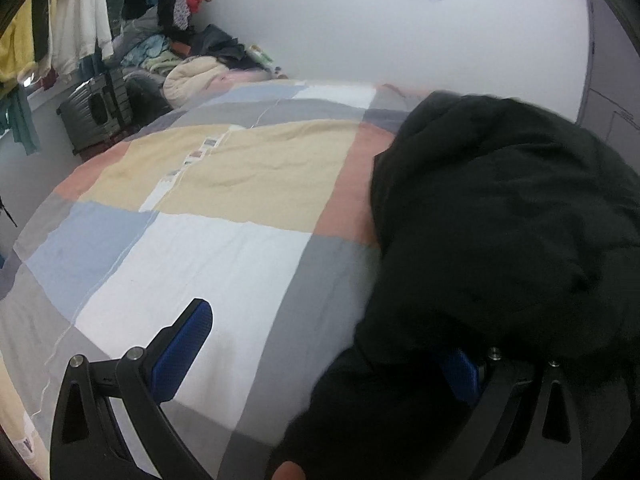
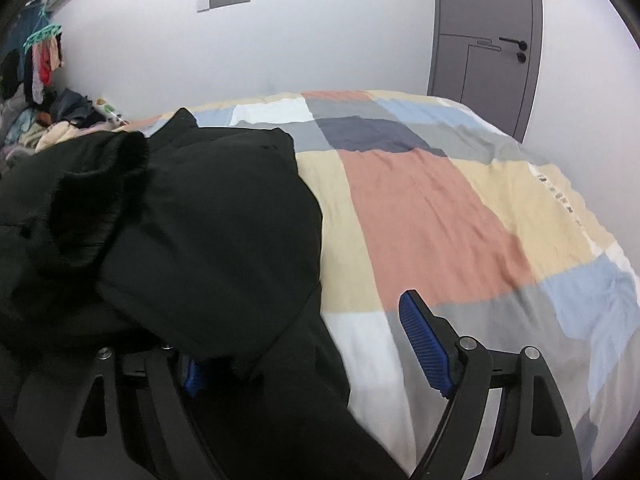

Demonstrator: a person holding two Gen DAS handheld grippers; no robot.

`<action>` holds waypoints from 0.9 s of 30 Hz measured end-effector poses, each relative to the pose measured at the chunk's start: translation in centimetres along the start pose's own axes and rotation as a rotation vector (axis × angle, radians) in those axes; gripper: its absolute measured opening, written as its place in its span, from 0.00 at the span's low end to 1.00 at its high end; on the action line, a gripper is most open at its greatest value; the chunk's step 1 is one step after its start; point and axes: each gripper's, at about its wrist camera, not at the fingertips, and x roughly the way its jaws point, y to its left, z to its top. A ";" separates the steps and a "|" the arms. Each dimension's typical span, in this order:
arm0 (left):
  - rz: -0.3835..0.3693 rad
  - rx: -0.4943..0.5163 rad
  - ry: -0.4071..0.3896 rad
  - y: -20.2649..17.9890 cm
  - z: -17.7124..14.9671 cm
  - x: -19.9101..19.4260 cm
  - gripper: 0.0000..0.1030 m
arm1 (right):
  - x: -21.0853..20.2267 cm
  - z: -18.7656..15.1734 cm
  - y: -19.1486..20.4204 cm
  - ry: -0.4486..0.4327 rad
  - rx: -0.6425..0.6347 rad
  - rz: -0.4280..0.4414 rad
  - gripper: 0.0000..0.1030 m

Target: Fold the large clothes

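A large black garment (image 1: 500, 220) lies bunched on a patchwork bed cover (image 1: 240, 184). In the left wrist view it fills the right side and drapes over my left gripper's right finger. My left gripper (image 1: 328, 344) is open, its left blue pad (image 1: 184, 348) bare above the cover. In the right wrist view the garment (image 2: 192, 232) fills the left side, with a fuzzy black trim on top, and covers the left finger of my right gripper (image 2: 304, 344). That gripper is open, its right pad (image 2: 424, 344) bare.
A heap of clothes (image 1: 192, 60) lies at the bed's far left corner below hanging clothes (image 1: 80, 12). A dark suitcase (image 1: 96, 112) stands beside the bed. A white wall runs behind, with a grey door (image 2: 488, 40) at the far right.
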 end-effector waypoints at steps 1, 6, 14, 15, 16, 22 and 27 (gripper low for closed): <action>-0.007 0.007 -0.002 -0.2 -0.1 -0.8 1.00 | -0.8 0.0 0.1 0.000 -0.005 0.011 0.77; -0.084 -0.033 -0.007 -0.1 -0.1 -4.5 1.00 | -5.0 -0.7 1.6 -0.023 -0.012 0.067 0.77; -0.145 -0.031 -0.091 0.1 1.1 -13.6 1.00 | -14.7 1.5 2.9 -0.133 -0.011 0.144 0.79; -0.151 -0.031 -0.096 0.2 1.1 -14.5 1.00 | -15.9 1.6 3.1 -0.146 -0.012 0.153 0.79; -0.163 -0.025 -0.105 0.3 1.1 -15.9 1.00 | -17.5 1.7 3.3 -0.163 -0.015 0.162 0.79; -0.188 0.002 -0.152 0.8 0.6 -23.1 1.00 | -24.6 1.7 4.5 -0.228 -0.031 0.171 0.79; -0.230 -0.003 -0.174 1.7 -0.6 -27.7 1.00 | -28.5 0.9 4.9 -0.252 -0.048 0.177 0.79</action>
